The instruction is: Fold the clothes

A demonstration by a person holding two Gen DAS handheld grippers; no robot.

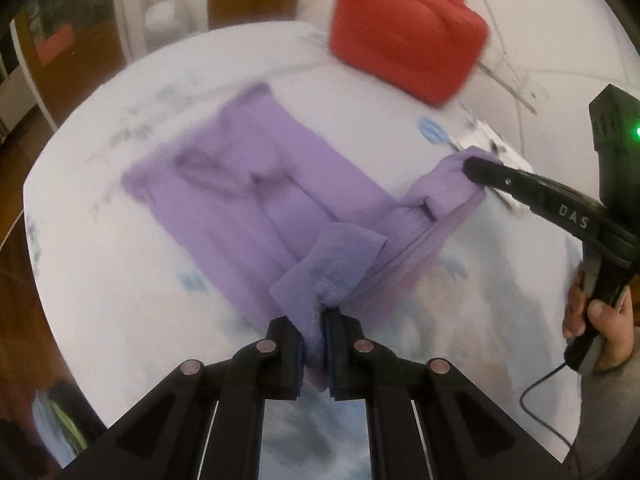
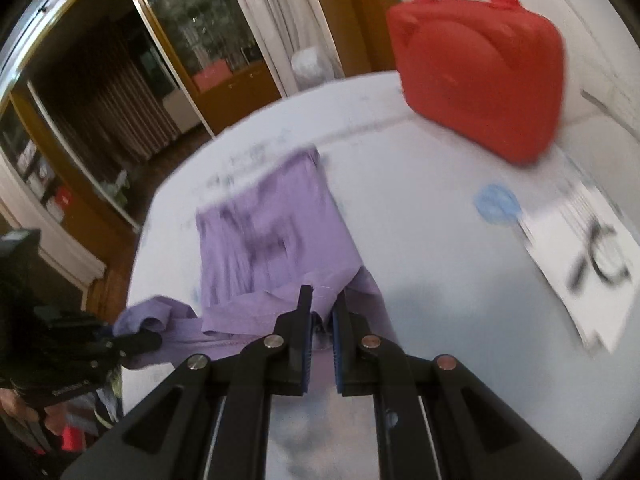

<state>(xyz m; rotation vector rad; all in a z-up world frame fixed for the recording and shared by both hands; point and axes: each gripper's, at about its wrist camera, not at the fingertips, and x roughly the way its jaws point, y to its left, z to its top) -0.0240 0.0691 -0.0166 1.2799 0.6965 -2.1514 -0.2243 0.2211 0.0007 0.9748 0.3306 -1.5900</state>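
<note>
A: Lying on the white bench (image 1: pixel 120 280), the purple garment (image 1: pixel 248 200) is spread flat at its far end, while its near edge is lifted and bunched between the two tools.

B: And the left gripper (image 1: pixel 316 320)?

A: Its jaws are clamped on a folded corner of that near edge, cloth squeezed between the pads. The right gripper (image 2: pixel 323 312) has its jaws pinched on the hem of the other corner, and the fabric stretches between them.

B: What sits around it?

A: A red handbag (image 2: pixel 476 80) stands upright at the bench's far side, well apart from the garment. A white printed sheet (image 2: pixel 580 268) lies flat to the right, near a blue mark (image 2: pixel 496 204) on the surface.
</note>
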